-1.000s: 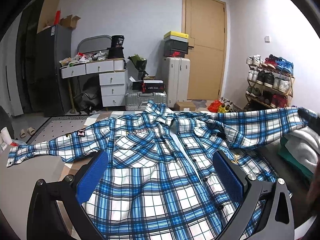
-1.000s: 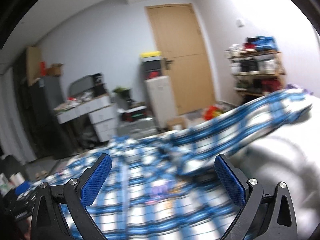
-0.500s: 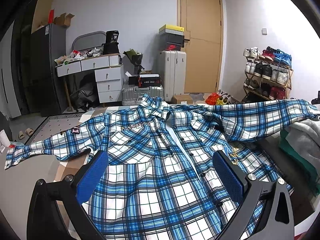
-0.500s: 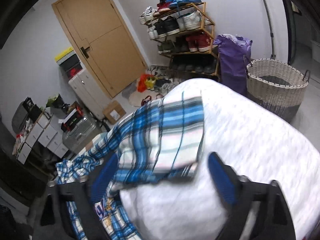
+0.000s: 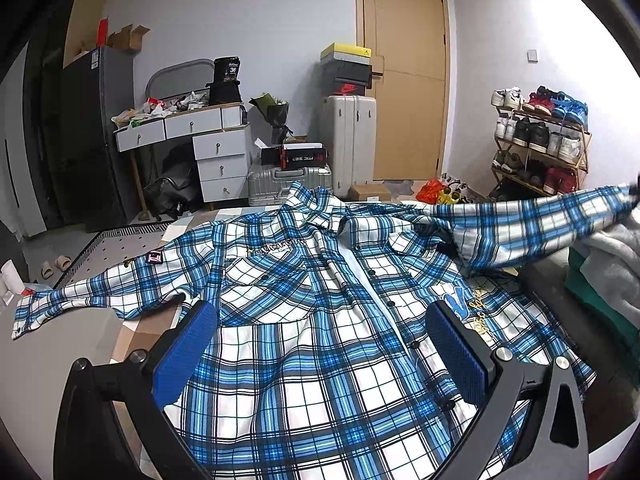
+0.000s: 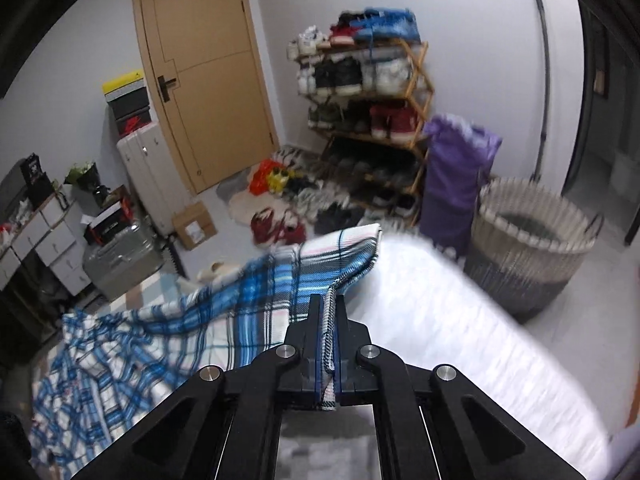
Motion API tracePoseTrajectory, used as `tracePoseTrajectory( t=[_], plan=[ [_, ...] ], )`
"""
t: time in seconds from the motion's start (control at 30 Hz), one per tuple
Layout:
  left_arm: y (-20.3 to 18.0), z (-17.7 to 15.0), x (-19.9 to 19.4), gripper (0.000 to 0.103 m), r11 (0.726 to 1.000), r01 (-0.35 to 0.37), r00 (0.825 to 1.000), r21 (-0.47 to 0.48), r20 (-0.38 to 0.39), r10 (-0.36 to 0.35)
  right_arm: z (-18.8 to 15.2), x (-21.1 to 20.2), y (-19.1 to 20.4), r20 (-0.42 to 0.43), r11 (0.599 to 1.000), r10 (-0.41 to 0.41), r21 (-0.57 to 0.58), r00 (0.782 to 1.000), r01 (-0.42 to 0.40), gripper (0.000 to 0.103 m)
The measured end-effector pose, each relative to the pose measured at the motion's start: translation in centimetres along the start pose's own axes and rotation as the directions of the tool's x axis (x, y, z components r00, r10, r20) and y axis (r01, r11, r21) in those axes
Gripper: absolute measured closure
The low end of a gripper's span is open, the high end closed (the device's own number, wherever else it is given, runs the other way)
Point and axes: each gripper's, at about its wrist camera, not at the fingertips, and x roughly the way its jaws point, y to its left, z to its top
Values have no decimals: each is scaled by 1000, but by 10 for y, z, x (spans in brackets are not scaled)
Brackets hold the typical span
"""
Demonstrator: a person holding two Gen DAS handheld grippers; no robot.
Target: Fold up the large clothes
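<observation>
1. Right wrist view: the right gripper (image 6: 329, 322), black-framed with blue ribbed pads, has just been closing and now pinches the cuff edge of the right sleeve (image 6: 280, 280) of a blue, white and black plaid button-up shirt (image 6: 120, 344) — the hem of the cloth runs up between the pads.

2. Left wrist view shows the shirt (image 5: 320, 320) spread front-up and buttoned across a brown-and-grey checked surface (image 5: 144, 328), collar at the far end, left sleeve (image 5: 92, 296) stretched out flat to the left, right sleeve (image 5: 532, 224) lifted off to the right above a pile of grey and green folded garments (image 5: 608, 264).

3. The left gripper (image 5: 320, 344) hovers over the near hem with its jaws spread wide, holding nothing.

4. Step in hand, by the look of it: the first sleeve fold. The next move would call for carrying the pinched cuff back leftward over the chest without dragging the body out of square — the left gripper may need to pin the hem.

5. The fabric reads as thin woven cotton, limp and prone to wrinkle, with a chest pocket, small dark buttons, gold embroidery and a sewn patch on the left sleeve.

6. Behind, a woven wicker basket (image 6: 532, 240) and a wooden shoe rack (image 6: 372, 92) stand near a tan door (image 6: 204, 72).
</observation>
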Motion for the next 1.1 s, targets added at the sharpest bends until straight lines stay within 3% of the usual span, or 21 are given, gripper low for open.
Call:
tracePoseTrajectory(
  t=[0.17, 0.33, 0.43, 0.6, 0.7, 0.77, 0.83, 0.93, 1.03, 1.1],
  plan=[
    [0, -1, 2, 1, 1000, -13, 1000, 19, -1, 13, 43, -17, 29, 123, 994, -77, -66, 989, 86, 100],
    [5, -2, 3, 1, 999, -32, 999, 41, 1, 32, 77, -28, 70, 258, 967, -161, -152, 953, 205, 100],
    [13, -2, 2, 1, 998, -51, 999, 44, 7, 51, 87, -31, 93, 306, 963, -156, -166, 939, 214, 100],
    [38, 2, -4, 1, 997, -78, 997, -4, 29, 78, 90, -39, 142, 319, 969, -40, -219, 947, 114, 100],
    [58, 4, -10, 1, 995, -92, 995, -48, 41, 94, 87, -56, 178, 277, 974, 123, -220, 953, -62, 100],
    [74, 5, -14, 1, 991, -105, 993, -79, 49, 109, 78, -69, 208, 249, 956, 236, -234, 939, -179, 100],
    [84, 5, -18, 1, 989, -115, 991, -98, 54, 120, 62, -84, 245, 217, 916, 349, -287, 912, -282, 100],
    [102, 3, -23, 1, 983, -132, 989, -126, 57, 140, 28, -105, 306, 157, 819, 510, -389, 846, -422, 100],
    [116, 2, -26, 1, 976, -149, 985, -161, 60, 160, -14, -117, 362, 68, 695, 658, -439, 750, -570, 100],
    [126, 1, -29, 1, 969, -153, 983, -194, 68, 169, -45, -114, 399, -31, 596, 744, -423, 668, -683, 100]
  ],
)
